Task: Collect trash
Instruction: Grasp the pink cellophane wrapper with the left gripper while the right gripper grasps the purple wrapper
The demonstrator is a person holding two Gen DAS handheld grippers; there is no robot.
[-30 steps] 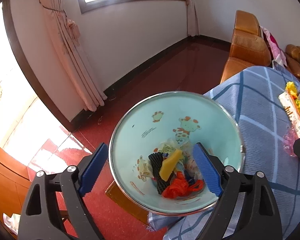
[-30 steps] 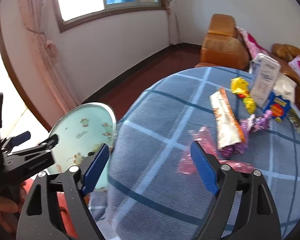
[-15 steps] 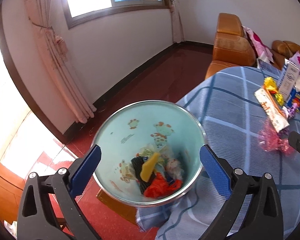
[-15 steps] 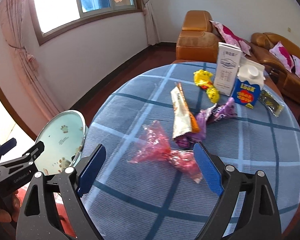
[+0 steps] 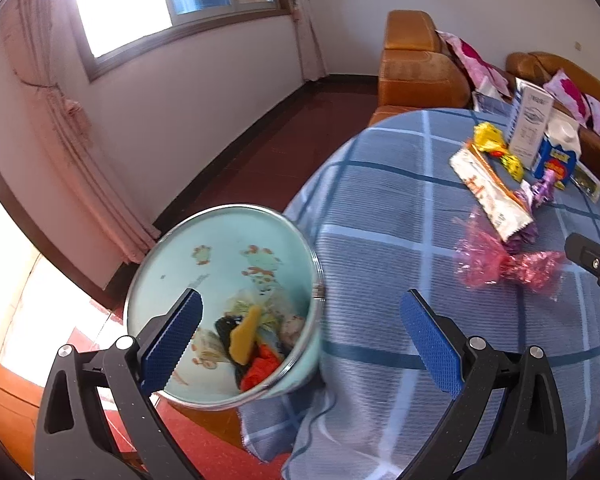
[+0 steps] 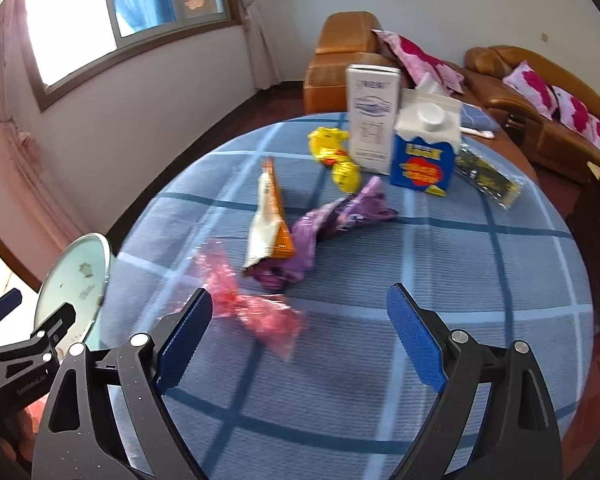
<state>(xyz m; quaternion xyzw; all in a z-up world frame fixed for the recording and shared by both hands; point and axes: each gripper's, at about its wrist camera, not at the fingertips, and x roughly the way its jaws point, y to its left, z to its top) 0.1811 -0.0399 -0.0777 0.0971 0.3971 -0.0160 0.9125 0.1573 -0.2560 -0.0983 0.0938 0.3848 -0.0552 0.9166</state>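
A pale green trash bin (image 5: 204,256) with cartoon prints stands beside the round table and holds several bits of rubbish. It also shows in the right wrist view (image 6: 78,276). My left gripper (image 5: 300,340) is open and empty above the bin's rim and the table edge. My right gripper (image 6: 300,338) is open and empty over the table, just in front of a pink cellophane wrapper (image 6: 252,304), which also shows in the left wrist view (image 5: 500,264). Beyond it lie a white and orange wrapper (image 6: 270,220), a purple wrapper (image 6: 332,220) and a yellow wrapper (image 6: 336,156).
The table has a blue checked cloth (image 6: 440,280). A white box (image 6: 374,116), a blue and white carton (image 6: 426,148) and a dark packet (image 6: 486,178) stand at its far side. Orange sofas (image 6: 340,64) with pink cushions line the wall behind.
Both grippers have swung right, from the bin toward the table. The pink wrapper is now close in front of my right gripper. Both stay open.
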